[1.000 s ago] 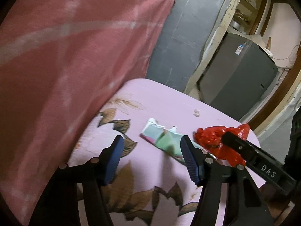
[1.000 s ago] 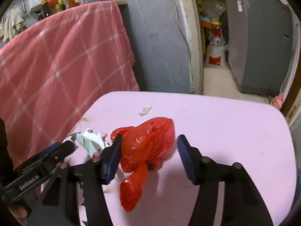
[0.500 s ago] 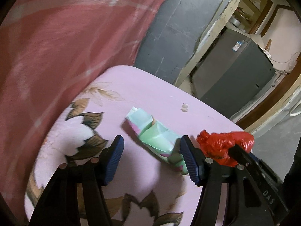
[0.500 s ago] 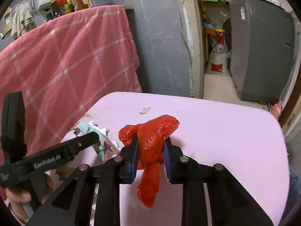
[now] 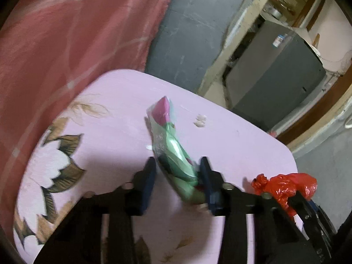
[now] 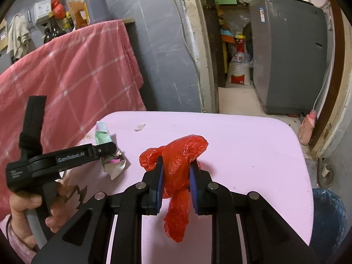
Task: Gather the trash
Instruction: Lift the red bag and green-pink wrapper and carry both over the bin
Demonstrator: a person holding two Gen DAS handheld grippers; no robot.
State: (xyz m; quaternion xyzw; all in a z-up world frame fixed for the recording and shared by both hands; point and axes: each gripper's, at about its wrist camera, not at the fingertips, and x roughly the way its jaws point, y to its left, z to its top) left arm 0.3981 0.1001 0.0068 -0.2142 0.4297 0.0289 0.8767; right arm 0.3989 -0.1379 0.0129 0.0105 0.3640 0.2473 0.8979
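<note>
In front of you there is a table with a pink cloth (image 6: pixel 242 145) that has a flower pattern (image 5: pixel 52 167) on its left part. Behind its left side you see a red checked blanket (image 6: pixel 72 74), and above it a shelf with a big dark bottle (image 6: pixel 95 4) and some smaller bottles. To the right of the grey wall (image 6: pixel 162 44) a doorway opens, where you find a grey cabinet (image 6: pixel 288 52) and a white and red sack (image 6: pixel 238 68) on the floor.

Red bag (image 6: pixel 178 165), green-pink wrapper (image 5: pixel 173 151), pink cloth (image 6: pixel 242 145) (brown-leaved flowers one side).
</note>
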